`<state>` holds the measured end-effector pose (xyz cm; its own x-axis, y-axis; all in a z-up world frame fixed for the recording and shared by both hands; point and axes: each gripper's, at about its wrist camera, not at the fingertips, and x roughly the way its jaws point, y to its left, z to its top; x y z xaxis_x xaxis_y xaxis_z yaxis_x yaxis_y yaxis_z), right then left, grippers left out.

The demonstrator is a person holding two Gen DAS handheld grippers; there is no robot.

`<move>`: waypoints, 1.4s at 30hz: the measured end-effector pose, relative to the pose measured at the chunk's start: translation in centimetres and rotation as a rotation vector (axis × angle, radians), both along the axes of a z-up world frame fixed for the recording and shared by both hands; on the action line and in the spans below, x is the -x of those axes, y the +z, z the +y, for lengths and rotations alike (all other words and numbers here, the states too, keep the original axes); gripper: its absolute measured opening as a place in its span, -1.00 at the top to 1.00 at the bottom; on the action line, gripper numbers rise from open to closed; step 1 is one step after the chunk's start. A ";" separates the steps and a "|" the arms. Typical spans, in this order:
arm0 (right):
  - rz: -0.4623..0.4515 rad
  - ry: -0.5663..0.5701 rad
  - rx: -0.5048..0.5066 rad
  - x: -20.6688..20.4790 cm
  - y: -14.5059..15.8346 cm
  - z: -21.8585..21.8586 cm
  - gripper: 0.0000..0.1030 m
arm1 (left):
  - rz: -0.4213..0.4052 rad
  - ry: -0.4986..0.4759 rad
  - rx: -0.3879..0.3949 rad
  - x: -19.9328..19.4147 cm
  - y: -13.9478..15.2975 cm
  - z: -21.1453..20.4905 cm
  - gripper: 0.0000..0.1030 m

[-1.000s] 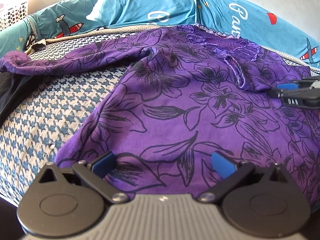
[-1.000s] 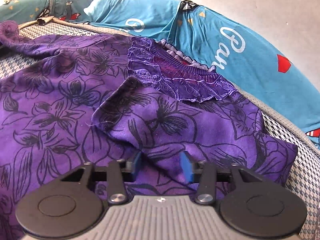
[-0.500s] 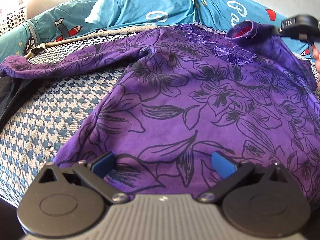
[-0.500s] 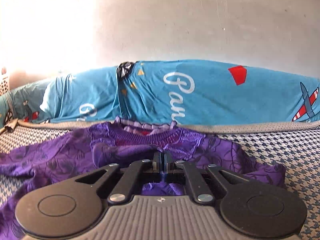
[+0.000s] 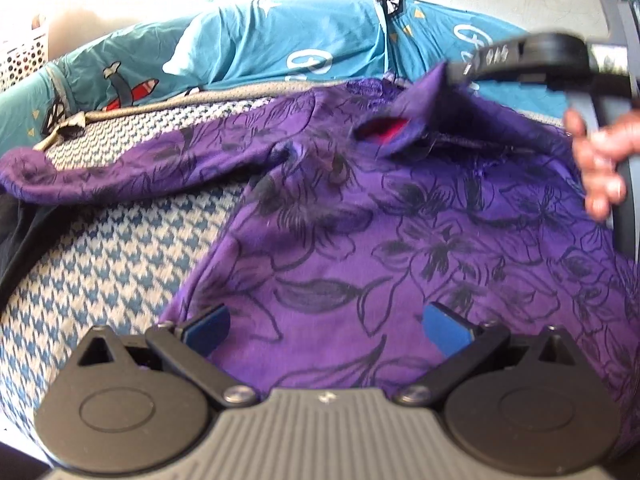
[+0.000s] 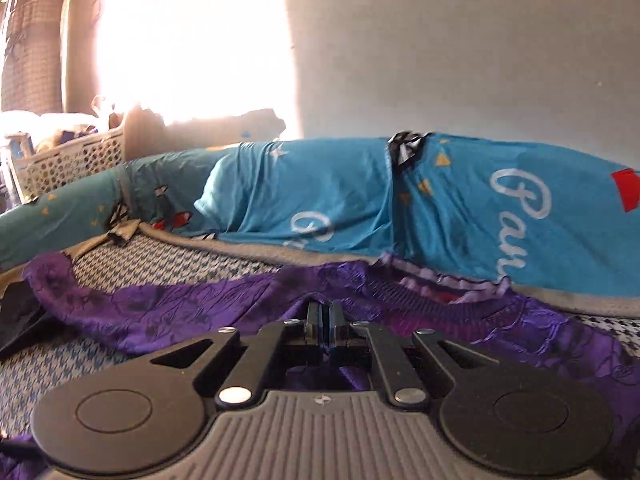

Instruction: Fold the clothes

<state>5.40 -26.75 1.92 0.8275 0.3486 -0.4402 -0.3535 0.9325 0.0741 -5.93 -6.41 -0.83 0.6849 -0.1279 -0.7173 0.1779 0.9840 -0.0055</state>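
- Sleeve [image 5: 472,120] of the purple floral top [image 5: 400,240], folded over the chest a second ago, is now lifted above the collar, pinched in the right hand-held gripper [image 6: 324,320], whose fingers are pressed together on the cloth.
- A hand [image 5: 600,160] holding that tool has come into the left wrist view beside the top.
- The left hand-held gripper [image 5: 326,326] stays spread wide over the top's hem, as before, gripping nothing.
- The top lies flat on a bed [image 5: 100,260] with a blue-and-white houndstooth cover; its other sleeve [image 5: 120,168] stretches away from the body.
- Beyond the top, teal pillows [image 6: 320,200] line a pale wall [image 6: 440,60]; a perforated white basket [image 6: 72,164] stands by the bright window.
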 end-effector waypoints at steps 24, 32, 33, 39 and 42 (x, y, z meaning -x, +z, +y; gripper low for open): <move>0.075 -0.338 0.069 4.6 0.8 -13.0 0.41 | -0.086 -0.125 -0.039 -10.7 2.4 -5.2 -1.00; 0.188 -0.349 0.194 6.5 -0.6 -16.2 0.40 | -0.054 -0.134 -0.070 -11.6 1.1 -6.3 -1.00; 0.213 -0.333 0.204 6.6 -0.9 -16.5 0.40 | -0.055 -0.132 -0.072 -11.7 1.0 -6.4 -1.00; 0.301 -0.278 0.224 5.9 -3.0 -16.2 0.40 | -0.062 -0.117 -0.085 -12.5 0.8 -7.0 -1.00; 0.298 -0.293 0.220 5.0 -3.7 -15.8 0.34 | -0.066 -0.110 -0.092 -12.8 0.7 -7.3 -1.00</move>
